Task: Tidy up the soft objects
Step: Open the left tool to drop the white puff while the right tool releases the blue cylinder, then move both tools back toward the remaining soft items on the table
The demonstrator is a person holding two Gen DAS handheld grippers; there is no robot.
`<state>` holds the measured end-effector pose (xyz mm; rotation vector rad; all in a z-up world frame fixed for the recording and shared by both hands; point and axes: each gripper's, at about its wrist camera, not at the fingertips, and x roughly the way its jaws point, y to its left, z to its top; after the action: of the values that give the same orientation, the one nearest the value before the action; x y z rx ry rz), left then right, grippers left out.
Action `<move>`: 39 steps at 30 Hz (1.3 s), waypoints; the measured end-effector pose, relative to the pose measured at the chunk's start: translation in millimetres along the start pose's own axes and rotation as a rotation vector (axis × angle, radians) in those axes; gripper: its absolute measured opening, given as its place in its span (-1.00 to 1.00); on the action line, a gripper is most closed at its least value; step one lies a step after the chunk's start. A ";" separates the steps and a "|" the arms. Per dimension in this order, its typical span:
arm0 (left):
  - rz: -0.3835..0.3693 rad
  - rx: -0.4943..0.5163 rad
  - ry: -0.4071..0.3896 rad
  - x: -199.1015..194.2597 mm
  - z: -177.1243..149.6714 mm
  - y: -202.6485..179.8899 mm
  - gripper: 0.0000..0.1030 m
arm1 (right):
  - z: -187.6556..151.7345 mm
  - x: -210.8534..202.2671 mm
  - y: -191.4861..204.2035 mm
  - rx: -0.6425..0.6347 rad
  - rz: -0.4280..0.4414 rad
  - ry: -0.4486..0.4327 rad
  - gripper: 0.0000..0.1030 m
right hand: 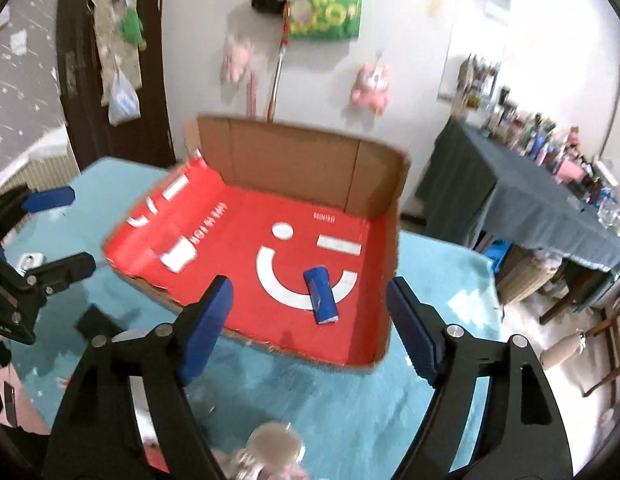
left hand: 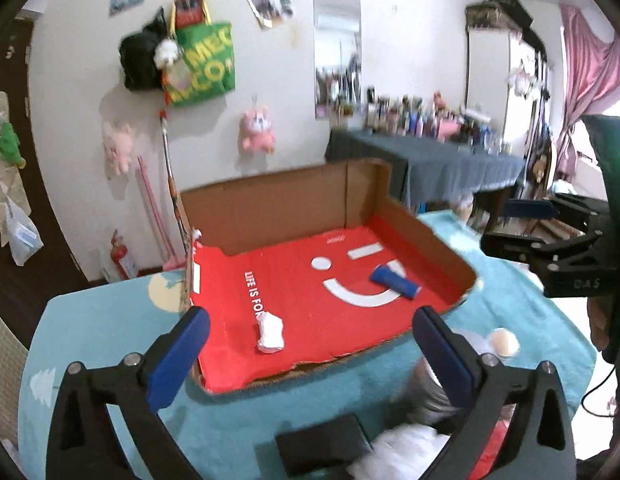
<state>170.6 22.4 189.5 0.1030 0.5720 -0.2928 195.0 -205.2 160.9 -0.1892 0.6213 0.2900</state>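
- A rolled white soft item lies inside a shallow cardboard box with a red printed floor, close to the box's low front edge and toward its left side.
- A rolled blue soft item lies in the same box, toward the right wall, well apart from the white one.
- The box sits on a table under a teal cloth.
- The left gripper hangs above the box's front edge, its tongs spread wide with nothing between them.
- The right gripper is also spread apart and empty, over the box's right front corner.
- Risk: the front wall is low and ragged, so a nudge could roll the white item out onto the cloth.
- Risk: both rolls look loosely wound; a bump could unroll them.
- Risk: blurred clutter near the table's front edge, including a dark flat thing, could be knocked off by a low sweep.
- Risk: the light box may slide if a finger catches its rim.
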 end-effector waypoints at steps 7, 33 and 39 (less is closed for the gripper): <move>-0.010 -0.070 -0.116 -53.3 -32.4 -16.0 1.00 | -45.2 -83.5 19.4 0.056 0.011 -0.167 0.71; 0.041 -0.135 -0.053 -46.0 -145.2 -41.7 1.00 | -193.0 -58.8 47.7 0.204 0.024 -0.143 0.77; 0.035 -0.132 -0.015 -32.5 -149.2 -41.8 1.00 | -197.2 -45.6 41.8 0.221 0.035 -0.108 0.77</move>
<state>54.7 16.8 81.7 -0.0161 0.5725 -0.2209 38.9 -226.6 27.1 0.0494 0.5451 0.2616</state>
